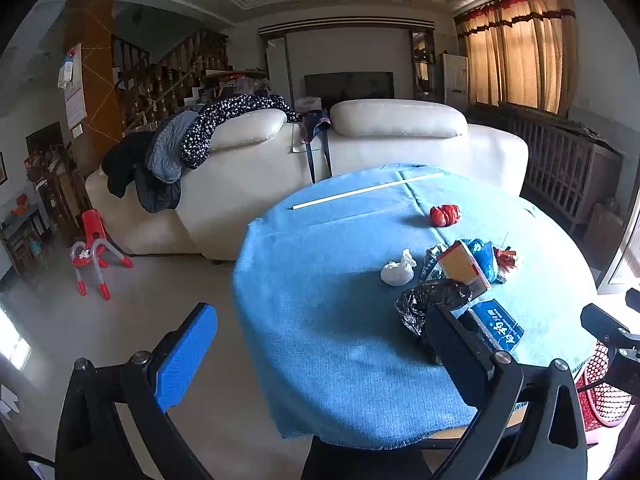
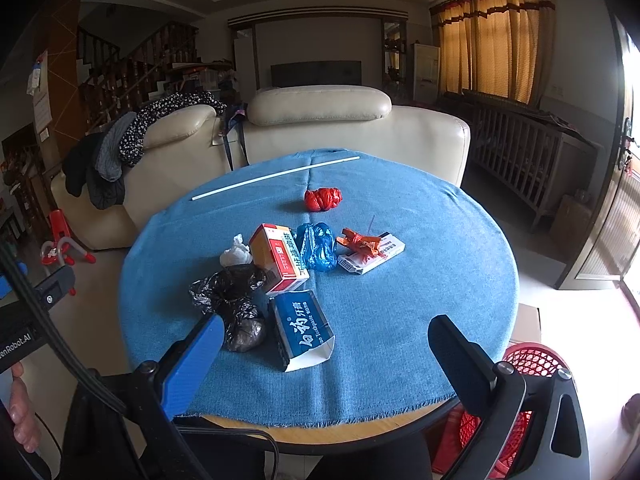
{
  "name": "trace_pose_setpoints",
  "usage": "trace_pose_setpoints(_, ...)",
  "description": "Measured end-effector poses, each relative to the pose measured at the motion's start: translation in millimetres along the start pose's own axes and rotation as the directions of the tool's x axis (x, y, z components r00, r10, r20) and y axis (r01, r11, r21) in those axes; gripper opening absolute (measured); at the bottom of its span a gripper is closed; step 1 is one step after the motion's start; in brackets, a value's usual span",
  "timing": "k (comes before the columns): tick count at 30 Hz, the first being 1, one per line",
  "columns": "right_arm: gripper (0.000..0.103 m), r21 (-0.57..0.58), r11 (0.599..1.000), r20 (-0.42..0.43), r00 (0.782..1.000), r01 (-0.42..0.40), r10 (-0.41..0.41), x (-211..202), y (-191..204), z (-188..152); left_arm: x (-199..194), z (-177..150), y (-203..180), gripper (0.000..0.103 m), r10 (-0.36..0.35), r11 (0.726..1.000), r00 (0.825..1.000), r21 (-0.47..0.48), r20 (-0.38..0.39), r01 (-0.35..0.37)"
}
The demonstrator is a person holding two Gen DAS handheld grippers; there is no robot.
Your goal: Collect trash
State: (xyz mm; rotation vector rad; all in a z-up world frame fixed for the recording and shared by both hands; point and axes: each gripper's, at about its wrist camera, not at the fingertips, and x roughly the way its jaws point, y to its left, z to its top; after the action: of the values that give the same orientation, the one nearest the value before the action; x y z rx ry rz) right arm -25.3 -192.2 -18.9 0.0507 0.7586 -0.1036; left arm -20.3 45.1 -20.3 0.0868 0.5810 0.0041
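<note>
Trash lies on a round table under a blue cloth (image 2: 400,304): a blue toothpaste box (image 2: 304,332), a crumpled black bag (image 2: 232,300), a red and yellow carton (image 2: 278,258), a white tissue wad (image 2: 236,254), a blue plastic bag (image 2: 318,246), an orange wrapper (image 2: 360,242) on a flat white box (image 2: 374,256), and a red bag ball (image 2: 322,199). My right gripper (image 2: 326,338) is open above the table's near edge, around the toothpaste box. My left gripper (image 1: 320,328) is open at the table's left edge; the same pile (image 1: 452,276) lies by its right finger.
A red mesh basket (image 2: 524,360) stands on the floor at the table's near right, also in the left wrist view (image 1: 604,392). A long white stick (image 2: 276,176) lies at the table's far side. A cream sofa (image 2: 352,128) with clothes stands behind. A red stool (image 1: 94,256) is left.
</note>
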Motion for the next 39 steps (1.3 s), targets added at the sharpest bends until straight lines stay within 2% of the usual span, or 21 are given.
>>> trace_pose_setpoints(8, 0.103, 0.005, 1.0, -0.05, 0.999, -0.015, 0.015, 18, -2, -2, 19, 1, -4, 0.103, -0.003, 1.0, 0.999, 0.001, -0.038, 0.003)
trace_pose_setpoints(15, 0.103, 0.023, 0.998, -0.121, 0.991, -0.053, 0.055, 50, -3, -2, 57, 0, -8, 0.103, -0.006, 1.0, 0.994, 0.004, -0.111, 0.006)
trace_pose_setpoints(20, 0.103, 0.056, 0.991, -0.191, 0.973, -0.118, 0.127, 85, -7, -7, 101, -2, -8, 0.103, -0.065, 0.998, 0.975, -0.013, -0.214, 0.063)
trace_pose_setpoints(24, 0.103, 0.125, 0.971, -0.231, 0.946, -0.203, 0.228, 117, -10, -7, 144, -7, -14, 0.103, -0.143, 0.989, 0.937, -0.024, -0.318, 0.143)
trace_pose_setpoints(28, 0.093, 0.114, 0.972, -0.274, 0.934, -0.206, 0.23, 145, -5, -6, 175, -6, -26, 0.103, -0.226, 0.973, 0.899, -0.037, -0.375, 0.229)
trace_pose_setpoints(31, 0.09, 0.096, 0.972, -0.316, 0.919, -0.216, 0.235, 162, -3, -6, 195, -3, -38, 0.103, -0.309, 0.947, 0.86, -0.046, -0.407, 0.319)
trace_pose_setpoints(33, 0.083, 0.077, 0.971, -0.351, 0.905, -0.228, 0.24, 172, -1, -9, 208, -2, -45, 0.103, -0.344, 0.933, 0.832, -0.056, -0.435, 0.356)
trace_pose_setpoints(35, 0.071, 0.058, 0.97, -0.39, 0.889, -0.236, 0.24, 184, 3, -13, 215, -1, -51, 0.102, -0.382, 0.917, 0.806, -0.076, -0.451, 0.392)
trace_pose_setpoints(36, 0.069, 0.053, 0.969, -0.405, 0.881, -0.243, 0.243, 186, 5, -15, 220, -2, -56, 0.099, -0.407, 0.905, 0.787, -0.088, -0.463, 0.416)
trace_pose_setpoints(37, 0.064, 0.047, 0.967, -0.418, 0.874, -0.252, 0.248, 189, 8, -18, 224, -2, -57, 0.089, -0.413, 0.902, 0.778, -0.092, -0.474, 0.422)
trace_pose_setpoints(38, 0.063, 0.038, 0.965, -0.421, 0.872, -0.258, 0.249, 192, 9, -20, 228, -3, -61, 0.072, -0.422, 0.896, 0.764, -0.098, -0.488, 0.432)
trace_pose_setpoints(39, 0.062, 0.033, 0.965, -0.415, 0.875, -0.26, 0.25, 193, 9, -20, 231, -5, -66, 0.062, -0.443, 0.884, 0.742, -0.11, -0.503, 0.454)
